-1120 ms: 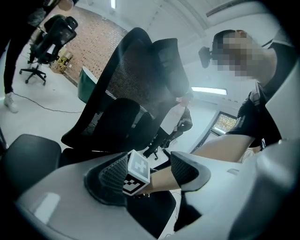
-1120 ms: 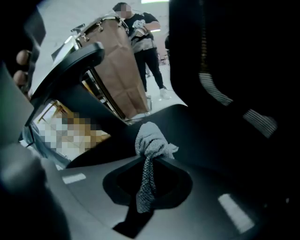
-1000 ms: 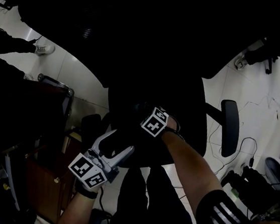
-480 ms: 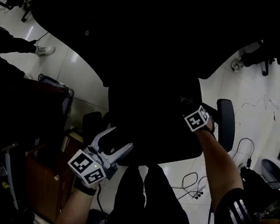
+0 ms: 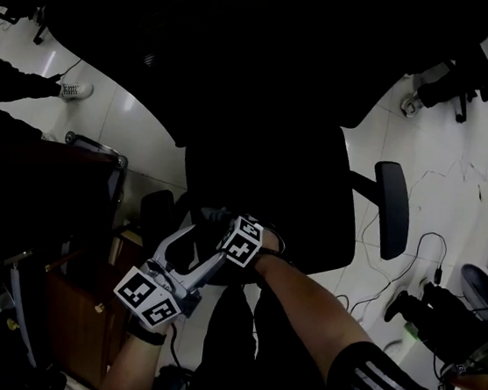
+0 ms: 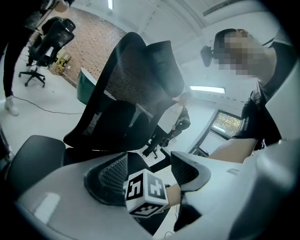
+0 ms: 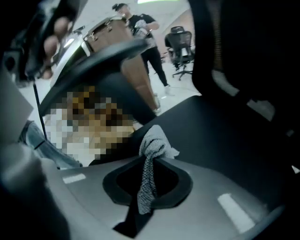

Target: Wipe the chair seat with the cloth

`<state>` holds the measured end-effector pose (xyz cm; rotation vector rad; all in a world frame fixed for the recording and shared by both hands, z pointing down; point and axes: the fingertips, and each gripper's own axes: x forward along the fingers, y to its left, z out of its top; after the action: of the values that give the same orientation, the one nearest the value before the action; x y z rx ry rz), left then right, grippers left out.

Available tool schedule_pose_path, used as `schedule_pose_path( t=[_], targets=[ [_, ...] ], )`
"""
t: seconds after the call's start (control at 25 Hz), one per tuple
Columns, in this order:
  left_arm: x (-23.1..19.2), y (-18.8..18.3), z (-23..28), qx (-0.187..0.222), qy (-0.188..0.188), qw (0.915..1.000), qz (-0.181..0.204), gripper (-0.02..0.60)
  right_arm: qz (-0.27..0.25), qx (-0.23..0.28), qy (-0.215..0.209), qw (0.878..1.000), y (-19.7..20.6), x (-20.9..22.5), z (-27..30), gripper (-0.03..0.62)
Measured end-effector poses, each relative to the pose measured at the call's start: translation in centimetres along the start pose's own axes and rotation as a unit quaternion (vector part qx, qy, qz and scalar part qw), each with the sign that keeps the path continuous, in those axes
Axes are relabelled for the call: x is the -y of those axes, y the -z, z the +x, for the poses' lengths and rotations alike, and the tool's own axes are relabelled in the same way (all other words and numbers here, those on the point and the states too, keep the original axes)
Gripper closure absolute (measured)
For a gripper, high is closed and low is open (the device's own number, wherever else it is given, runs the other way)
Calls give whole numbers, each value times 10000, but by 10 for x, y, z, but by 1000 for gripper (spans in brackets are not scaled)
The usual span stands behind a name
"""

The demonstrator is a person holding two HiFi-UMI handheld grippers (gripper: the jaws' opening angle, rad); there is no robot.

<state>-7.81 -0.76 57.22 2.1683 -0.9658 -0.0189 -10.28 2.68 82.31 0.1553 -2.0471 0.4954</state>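
The black office chair seat (image 5: 270, 202) fills the middle of the dark head view. My right gripper (image 5: 233, 228) is at the seat's front left edge, its marker cube (image 5: 243, 241) facing up. In the right gripper view it (image 7: 150, 161) is shut on a grey knitted cloth (image 7: 152, 144), whose bunched end rests against the black seat (image 7: 225, 131). My left gripper (image 5: 192, 243) stays beside the seat's front left corner, open and holding nothing. The left gripper view shows its jaws (image 6: 147, 171) apart, with the right gripper's cube (image 6: 145, 192) between them and the mesh chair back (image 6: 126, 93) beyond.
An armrest (image 5: 390, 208) sticks out on the seat's right. Cables (image 5: 422, 256) lie on the white tiled floor. A wooden cabinet (image 5: 81, 302) stands at the lower left. Another chair base (image 5: 451, 91) is at the upper right. A person (image 7: 145, 33) stands in the background.
My right gripper swept from the seat's middle out to its right side by the armrest, then back to the front left edge. The left gripper barely moved.
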Motion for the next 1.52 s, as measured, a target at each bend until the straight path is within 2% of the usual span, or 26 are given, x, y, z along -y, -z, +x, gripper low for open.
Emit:
schedule_pose_path(
  t=[0.12,0.28,0.44,0.6,0.72,0.84,0.96,1.08,1.16,1.24,1.4,1.52],
  targets=[
    [1,5,1,-11,-21,10000,-35,270,-207,-218,20,9995,11,-10,9,563],
    [5,11,2,-43,14,10000,-75,270,-76,-322,184,9993,54,19,-1,563],
    [11,11,3,-41,75,9999,-92,270,325,-727,739,9941,134,76,-48,563],
    [19,12,7,-39,159,9998,-81,270,816,-1115,1426,9801,208,130,-110,563],
    [23,14,8,-62,173,9998,-69,270,1083,-1102,1639,9743,230,150,-136,563],
    [26,16,6,-113,162,9998,-58,270,1402,-894,1716,9710,220,150,-140,563],
    [27,15,2,-96,113,9999,-72,270,1367,-508,1210,9819,173,105,-118,563],
    [23,14,-7,-57,8,9999,-86,270,678,-142,470,9965,107,23,-77,563],
    [21,13,-11,-24,-62,9999,-83,271,250,-54,33,9997,79,-34,-43,563],
    [19,12,-14,-11,-120,9999,-75,270,47,33,-328,9994,55,-81,-18,563],
    [13,19,-17,-65,-170,9998,-69,270,-315,-111,-617,9975,48,-133,19,562],
    [12,27,-16,-98,-160,9998,-106,270,-366,-123,-585,9975,65,-133,24,563]
  ],
)
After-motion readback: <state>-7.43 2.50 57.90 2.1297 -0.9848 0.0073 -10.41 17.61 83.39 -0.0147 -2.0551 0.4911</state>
